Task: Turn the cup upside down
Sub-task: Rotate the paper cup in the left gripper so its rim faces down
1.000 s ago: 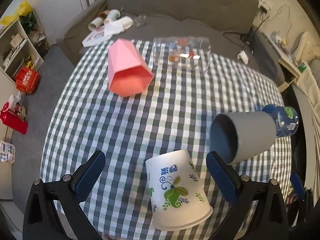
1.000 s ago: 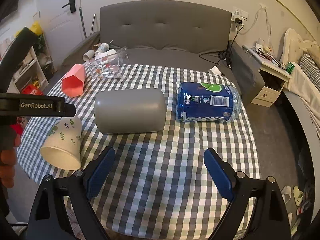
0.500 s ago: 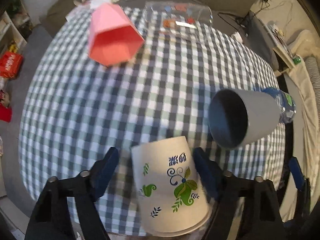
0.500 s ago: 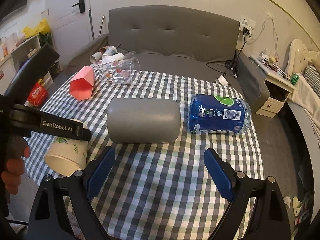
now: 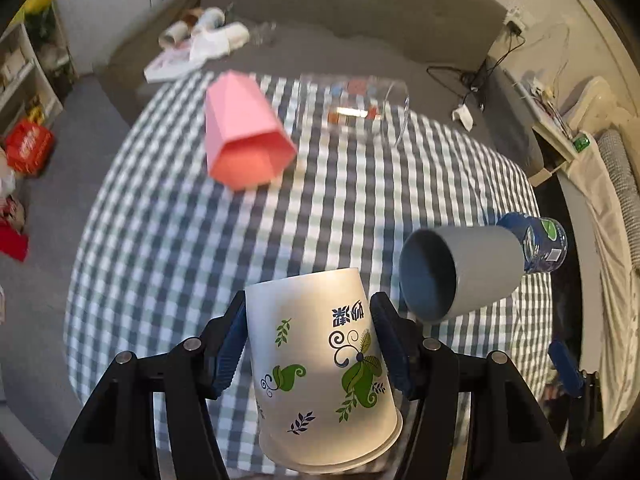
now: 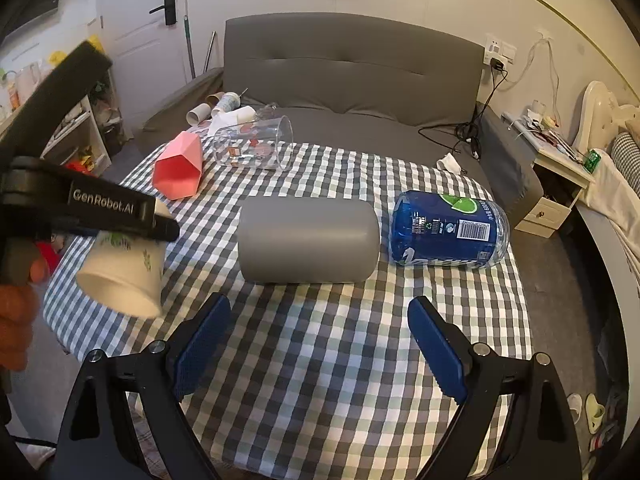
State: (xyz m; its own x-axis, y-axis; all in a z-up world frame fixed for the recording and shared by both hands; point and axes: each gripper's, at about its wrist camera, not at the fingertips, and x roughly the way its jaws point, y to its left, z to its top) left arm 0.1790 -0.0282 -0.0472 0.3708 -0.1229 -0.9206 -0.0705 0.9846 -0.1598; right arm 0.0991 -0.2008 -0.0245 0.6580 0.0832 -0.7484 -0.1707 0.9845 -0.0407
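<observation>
A white paper cup point(image 5: 320, 364) with green leaf prints is held between the blue pads of my left gripper point(image 5: 310, 340), which is shut on its sides. The cup is lifted off the checked table point(image 5: 180, 240) and tilted, its mouth toward the camera. In the right wrist view the same cup point(image 6: 124, 268) hangs at the left under the left gripper's black arm, mouth down and toward the front. My right gripper point(image 6: 320, 344) is open and empty above the table's front part.
A grey cup point(image 6: 308, 240) lies on its side mid-table, a blue bottle point(image 6: 448, 232) to its right. A pink faceted cup point(image 6: 178, 172) and a clear glass point(image 6: 252, 146) lie at the back left. A grey sofa stands behind the table.
My left gripper closed on the paper cup and lifted it off the table. The right gripper stayed open and drew back slightly.
</observation>
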